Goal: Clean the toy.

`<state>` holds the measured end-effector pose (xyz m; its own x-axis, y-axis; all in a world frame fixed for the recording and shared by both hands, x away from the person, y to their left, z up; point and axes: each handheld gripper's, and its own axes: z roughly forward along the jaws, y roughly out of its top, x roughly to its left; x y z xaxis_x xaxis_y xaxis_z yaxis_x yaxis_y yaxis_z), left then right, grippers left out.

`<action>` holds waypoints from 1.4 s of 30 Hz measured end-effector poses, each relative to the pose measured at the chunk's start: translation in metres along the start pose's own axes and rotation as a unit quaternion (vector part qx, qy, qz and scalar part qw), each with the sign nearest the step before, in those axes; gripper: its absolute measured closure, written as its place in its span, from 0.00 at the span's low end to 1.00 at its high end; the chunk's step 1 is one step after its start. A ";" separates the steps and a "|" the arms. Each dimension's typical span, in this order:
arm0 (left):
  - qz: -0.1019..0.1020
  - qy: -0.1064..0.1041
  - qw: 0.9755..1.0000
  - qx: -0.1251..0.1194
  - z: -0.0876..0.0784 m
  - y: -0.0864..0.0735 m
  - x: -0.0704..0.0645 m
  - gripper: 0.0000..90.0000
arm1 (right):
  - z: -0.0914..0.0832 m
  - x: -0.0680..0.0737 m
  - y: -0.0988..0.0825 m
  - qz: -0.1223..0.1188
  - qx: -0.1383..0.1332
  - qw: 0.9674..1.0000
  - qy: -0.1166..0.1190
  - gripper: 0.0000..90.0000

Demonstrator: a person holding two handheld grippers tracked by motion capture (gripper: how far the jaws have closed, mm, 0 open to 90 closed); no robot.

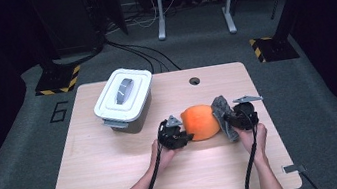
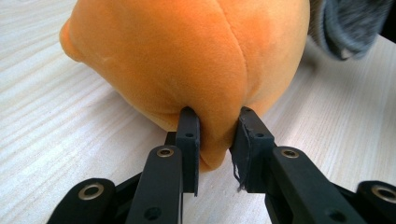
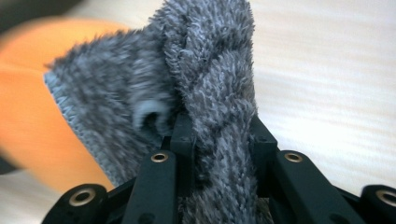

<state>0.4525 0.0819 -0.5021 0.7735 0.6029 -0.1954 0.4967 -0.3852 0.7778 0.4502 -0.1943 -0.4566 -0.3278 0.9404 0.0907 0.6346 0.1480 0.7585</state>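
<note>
- The left gripper (image 1: 182, 135) is pinching a fold of the orange plush toy (image 1: 201, 122) at the toy's lower near edge; in the left gripper view its two black jaws are standing nearly together with the orange fabric (image 2: 196, 65) bulging out above and between them.
- The right gripper (image 1: 228, 122) is clamping a bunched fold of the grey fluffy cloth (image 1: 222, 113); in the right gripper view the grey pile (image 3: 205, 93) is rising up from between the narrowly set jaws, with a bound edge of the cloth fanning out to the left.
- The plush toy is resting on the wooden table (image 1: 119, 182), a little right of centre, between the two grippers.
- The grey cloth is standing against the toy's right side, touching it, and is being held up off the tabletop.
- A white lidded box (image 1: 123, 98) is sitting on the table to the left and farther back, well apart from both grippers.
</note>
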 end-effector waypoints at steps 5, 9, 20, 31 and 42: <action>0.005 0.004 1.000 -0.001 0.000 0.001 -0.003 0.81 | -0.017 0.027 0.014 -0.037 -0.028 0.999 0.024 0.78; 0.009 0.006 1.000 0.000 0.000 0.001 -0.003 0.81 | -0.018 0.058 0.023 -0.078 -0.029 0.996 0.036 0.77; 0.009 0.004 1.000 -0.001 0.001 0.001 -0.003 0.81 | -0.005 0.077 0.024 -0.119 -0.011 0.993 0.011 0.77; 0.013 0.000 1.000 0.000 0.001 0.001 -0.003 0.81 | -0.003 0.030 0.013 -0.059 -0.001 0.998 -0.007 0.77; 0.013 -0.003 1.000 -0.001 0.002 0.001 -0.002 0.81 | 0.021 -0.002 -0.001 -0.001 0.036 0.999 -0.018 0.78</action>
<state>0.4520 0.0793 -0.5020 0.7890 0.5877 -0.1791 0.4756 -0.3998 0.7835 0.4649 -0.1895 -0.4705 -0.3048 0.9503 0.0641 0.6824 0.1709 0.7107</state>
